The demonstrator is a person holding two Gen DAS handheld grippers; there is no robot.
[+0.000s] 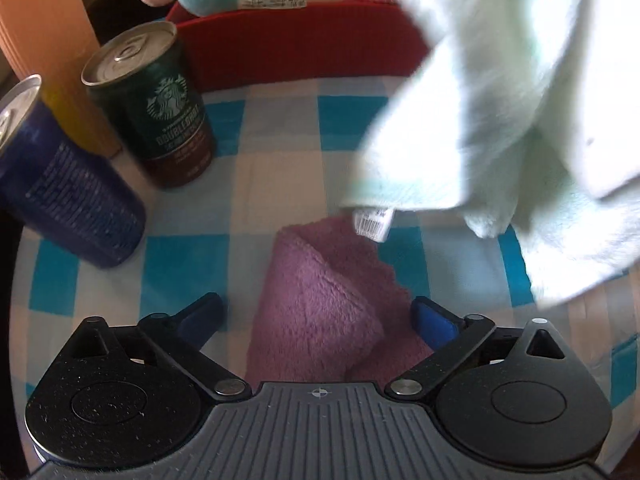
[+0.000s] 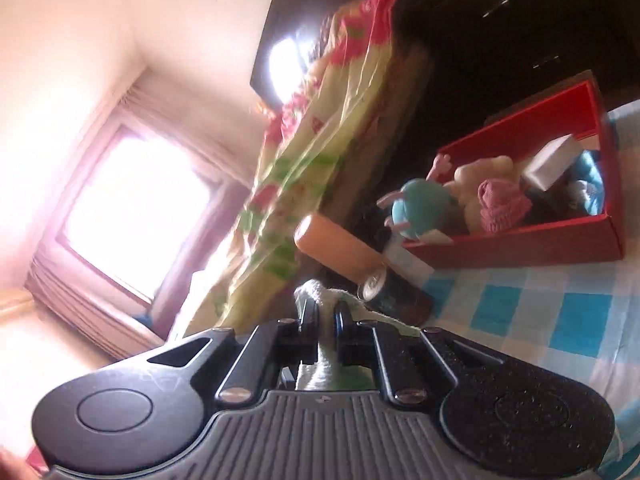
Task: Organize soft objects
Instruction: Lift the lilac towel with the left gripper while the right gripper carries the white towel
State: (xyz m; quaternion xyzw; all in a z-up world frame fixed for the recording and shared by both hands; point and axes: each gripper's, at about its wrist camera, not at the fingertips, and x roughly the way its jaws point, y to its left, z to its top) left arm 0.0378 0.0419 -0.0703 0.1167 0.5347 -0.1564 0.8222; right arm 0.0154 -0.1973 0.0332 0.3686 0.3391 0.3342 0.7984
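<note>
A folded pink fleece cloth (image 1: 320, 300) lies on the blue-and-white checked tablecloth (image 1: 280, 152), right between the wide-apart fingers of my left gripper (image 1: 320, 316), which is open and points steeply down at it; the pads stand clear of the cloth. A pale mint towel (image 1: 500, 112) hangs in the air at the upper right, its barcode tag dangling over the pink cloth. In the right wrist view my right gripper (image 2: 327, 316) is shut on a fold of that mint towel (image 2: 320, 368). A red box (image 2: 520, 240) holds plush toys (image 2: 424, 208) and a pink knitted piece (image 2: 502, 204).
A dark green coffee can (image 1: 156, 108), a blue can (image 1: 68, 196) and an orange ribbed cup (image 1: 44, 32) stand left of the pink cloth. The red box's wall (image 1: 300, 56) runs behind them. A flowered cloth (image 2: 320, 140) and a bright window (image 2: 132, 208) lie beyond the table.
</note>
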